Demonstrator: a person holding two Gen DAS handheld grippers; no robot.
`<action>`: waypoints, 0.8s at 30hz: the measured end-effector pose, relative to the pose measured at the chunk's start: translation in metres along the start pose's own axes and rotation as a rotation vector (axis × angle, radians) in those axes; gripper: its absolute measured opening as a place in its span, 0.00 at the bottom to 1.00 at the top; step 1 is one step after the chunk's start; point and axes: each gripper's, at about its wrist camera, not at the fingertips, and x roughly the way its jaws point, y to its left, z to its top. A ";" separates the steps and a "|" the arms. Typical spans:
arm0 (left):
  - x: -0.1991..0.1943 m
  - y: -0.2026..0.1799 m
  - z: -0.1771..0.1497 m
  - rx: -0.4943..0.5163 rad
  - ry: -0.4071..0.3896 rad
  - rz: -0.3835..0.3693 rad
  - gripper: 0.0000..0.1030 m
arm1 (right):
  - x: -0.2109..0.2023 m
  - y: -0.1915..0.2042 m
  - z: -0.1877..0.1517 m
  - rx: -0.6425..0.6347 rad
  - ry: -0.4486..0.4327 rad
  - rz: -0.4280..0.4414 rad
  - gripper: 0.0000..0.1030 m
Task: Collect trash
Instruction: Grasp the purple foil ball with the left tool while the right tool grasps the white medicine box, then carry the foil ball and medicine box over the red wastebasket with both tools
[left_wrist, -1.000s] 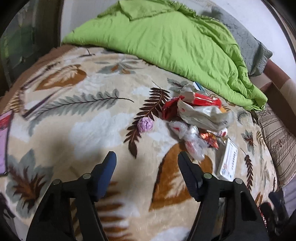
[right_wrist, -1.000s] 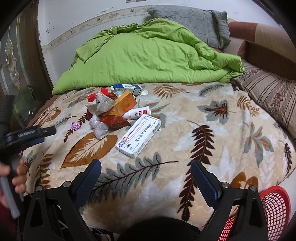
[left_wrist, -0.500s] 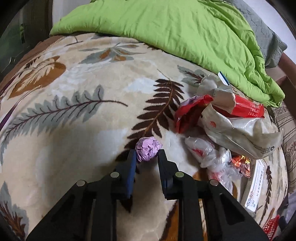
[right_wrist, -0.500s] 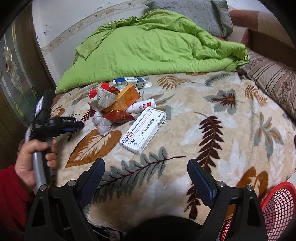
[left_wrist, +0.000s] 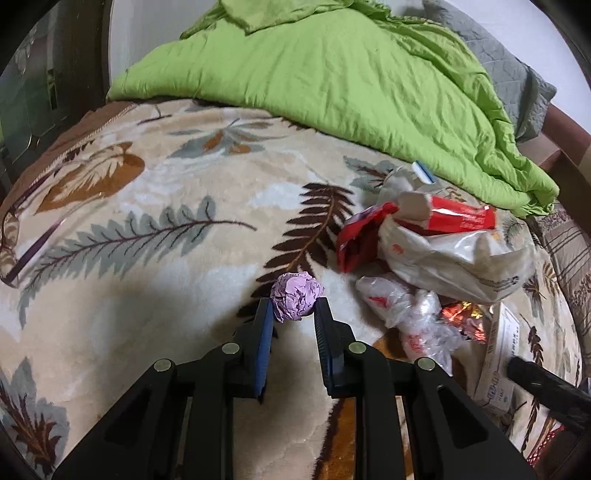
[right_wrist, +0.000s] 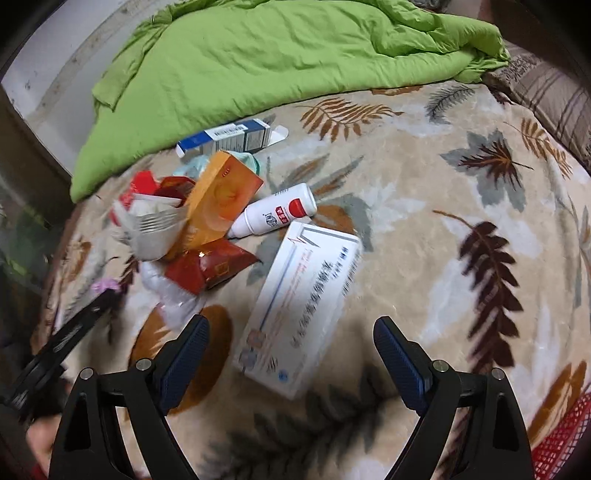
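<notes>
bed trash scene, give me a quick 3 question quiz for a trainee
1. True or false: the left gripper is shut on the purple paper ball.
2. Which lies nearest the open right gripper? A) white box B) blue box C) white bottle
3. Fill in: at the bottom right corner of the right wrist view sits a red ____.

Key
1. True; the pads press on both sides of the ball.
2. A; the white box lies between the right gripper's fingers, not gripped.
3. Basket, only partly in view.
</notes>
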 end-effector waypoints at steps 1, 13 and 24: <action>-0.001 -0.002 0.000 0.009 -0.002 0.001 0.21 | 0.006 0.002 -0.001 -0.011 0.008 -0.011 0.83; -0.019 -0.012 -0.005 0.056 -0.050 0.000 0.21 | -0.019 0.001 -0.012 -0.059 -0.092 0.053 0.25; -0.033 -0.025 -0.014 0.074 -0.069 -0.016 0.21 | -0.007 -0.002 -0.010 -0.036 -0.015 0.159 0.27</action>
